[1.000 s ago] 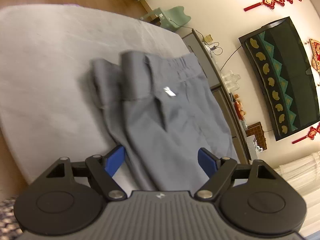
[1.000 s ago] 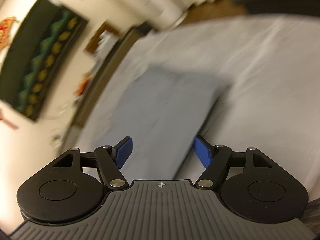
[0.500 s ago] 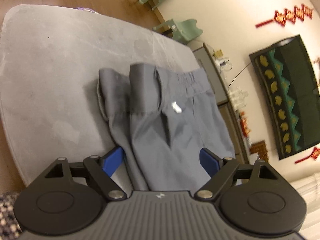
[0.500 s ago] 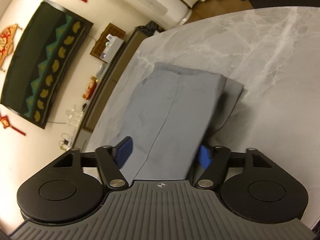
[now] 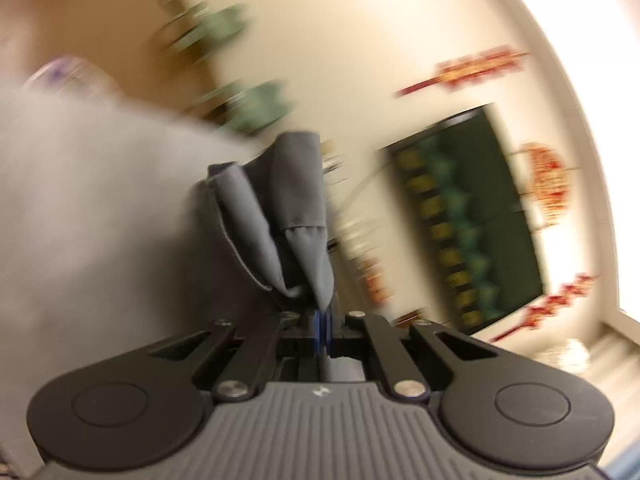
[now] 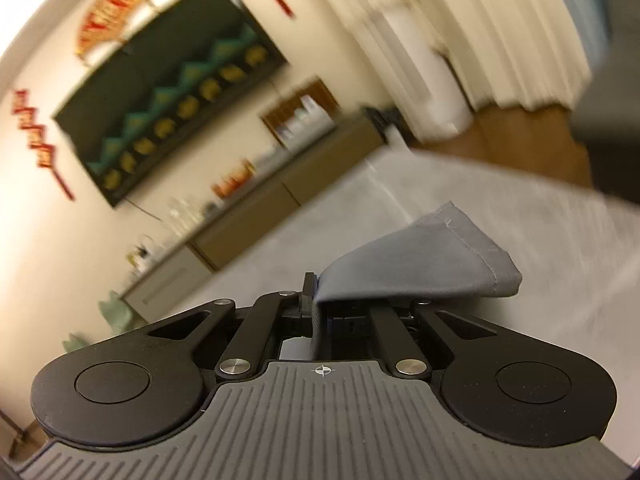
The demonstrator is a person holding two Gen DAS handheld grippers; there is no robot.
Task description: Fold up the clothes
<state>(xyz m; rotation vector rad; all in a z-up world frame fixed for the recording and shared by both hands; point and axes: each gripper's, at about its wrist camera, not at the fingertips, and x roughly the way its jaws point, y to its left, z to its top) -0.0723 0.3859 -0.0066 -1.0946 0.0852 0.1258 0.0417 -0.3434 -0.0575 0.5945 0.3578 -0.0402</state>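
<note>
Grey trousers point(image 5: 276, 216) rise bunched in front of the left wrist camera, their folds hanging from my left gripper point(image 5: 322, 322), which is shut on the cloth with the blue pads pressed together. In the right wrist view another edge of the grey trousers point(image 6: 424, 260) drapes to the right over my right gripper point(image 6: 318, 308), shut on that fabric. Both pinched parts are lifted above the grey marbled table point(image 6: 520, 320). The rest of the garment is hidden below the gripper bodies.
A low sideboard point(image 6: 256, 220) with bottles and boxes runs along the far wall under a dark patterned wall hanging point(image 6: 172, 92). Green chairs point(image 5: 256, 104) stand beyond the table's far edge. White curtains point(image 6: 460, 20) and a dark seat point(image 6: 612, 112) lie to the right.
Both grippers went from open around the flat trousers to shut on the cloth, then rose and tilted up, lifting the fabric off the table. The views now show the wall.
</note>
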